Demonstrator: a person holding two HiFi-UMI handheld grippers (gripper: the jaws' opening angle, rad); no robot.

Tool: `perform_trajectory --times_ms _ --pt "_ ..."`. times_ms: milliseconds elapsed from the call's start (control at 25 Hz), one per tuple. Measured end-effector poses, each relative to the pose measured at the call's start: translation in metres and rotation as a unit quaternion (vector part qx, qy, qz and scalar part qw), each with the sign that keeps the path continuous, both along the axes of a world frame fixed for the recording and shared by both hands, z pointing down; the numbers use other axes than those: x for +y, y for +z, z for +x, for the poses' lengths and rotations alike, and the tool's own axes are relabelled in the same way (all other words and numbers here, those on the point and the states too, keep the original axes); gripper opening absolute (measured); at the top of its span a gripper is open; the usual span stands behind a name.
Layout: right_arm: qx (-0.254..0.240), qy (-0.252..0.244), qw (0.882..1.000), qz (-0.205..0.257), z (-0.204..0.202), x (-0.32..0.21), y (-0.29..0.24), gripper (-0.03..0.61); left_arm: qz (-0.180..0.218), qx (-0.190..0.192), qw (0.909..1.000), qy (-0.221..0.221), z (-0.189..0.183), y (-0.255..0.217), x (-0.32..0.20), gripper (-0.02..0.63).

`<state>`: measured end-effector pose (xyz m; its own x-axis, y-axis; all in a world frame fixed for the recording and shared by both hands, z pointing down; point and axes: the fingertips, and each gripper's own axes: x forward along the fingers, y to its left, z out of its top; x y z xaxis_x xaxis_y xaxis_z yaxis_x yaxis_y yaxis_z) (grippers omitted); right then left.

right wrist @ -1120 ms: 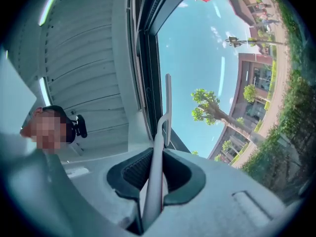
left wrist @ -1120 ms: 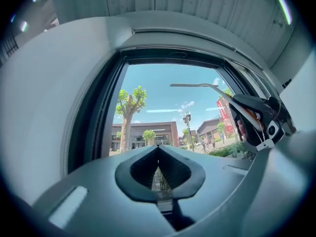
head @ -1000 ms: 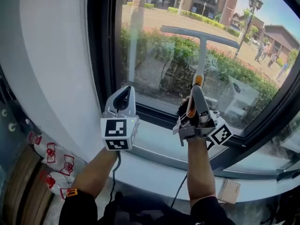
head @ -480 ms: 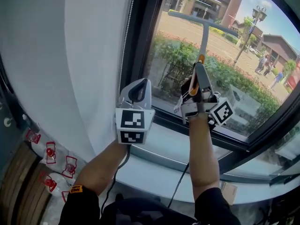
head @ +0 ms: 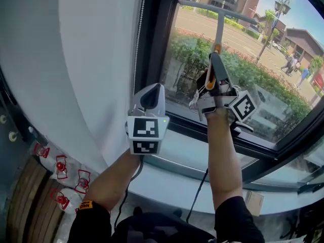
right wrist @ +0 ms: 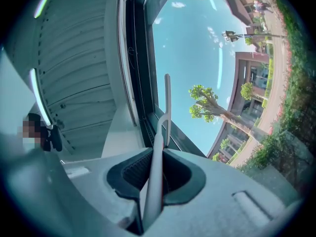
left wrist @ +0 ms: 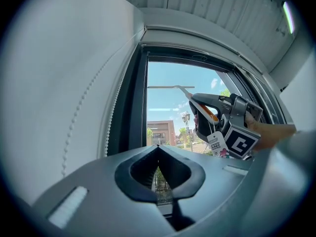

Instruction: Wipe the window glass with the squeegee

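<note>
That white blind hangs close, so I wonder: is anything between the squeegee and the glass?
Nothing visible. The squeegee, clamped in the right gripper, is up at the window glass; the blind hangs left of the frame.

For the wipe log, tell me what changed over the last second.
The right claw carried the squeegee higher up the window glass; the left claw rose too. Unchanged: right claw clamped on the squeegee handle, left claw shut and empty.

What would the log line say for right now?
right gripper: shut on squeegee | left gripper: shut, empty | squeegee: upright, blade near window glass
</note>
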<state>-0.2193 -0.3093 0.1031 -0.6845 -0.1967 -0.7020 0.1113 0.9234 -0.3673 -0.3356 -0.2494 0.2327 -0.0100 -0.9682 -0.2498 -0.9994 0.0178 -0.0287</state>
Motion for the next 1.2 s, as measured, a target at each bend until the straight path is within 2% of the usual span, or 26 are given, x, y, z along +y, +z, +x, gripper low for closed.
perform_trajectory --times_ms 240,560,840,1040,1200 --pt "0.006 0.009 1.0 -0.014 0.001 0.003 0.032 0.048 -0.016 0.007 0.9998 0.008 0.002 0.025 -0.005 0.018" --pt "0.026 0.03 0.997 -0.067 0.003 0.01 0.125 0.048 -0.046 0.016 0.9985 0.025 0.008 0.072 -0.004 0.018" --pt "0.034 0.028 0.993 -0.107 0.006 0.016 0.183 0.048 -0.086 0.022 0.9957 0.028 0.011 0.114 -0.006 0.018" --pt "0.044 0.034 0.991 -0.121 0.01 0.02 0.204 0.048 -0.112 0.031 0.9926 0.036 0.015 0.136 -0.006 0.018" --pt "0.041 0.032 0.991 -0.122 0.013 0.021 0.202 0.048 -0.11 0.03 0.993 0.033 0.014 0.132 -0.008 0.018"
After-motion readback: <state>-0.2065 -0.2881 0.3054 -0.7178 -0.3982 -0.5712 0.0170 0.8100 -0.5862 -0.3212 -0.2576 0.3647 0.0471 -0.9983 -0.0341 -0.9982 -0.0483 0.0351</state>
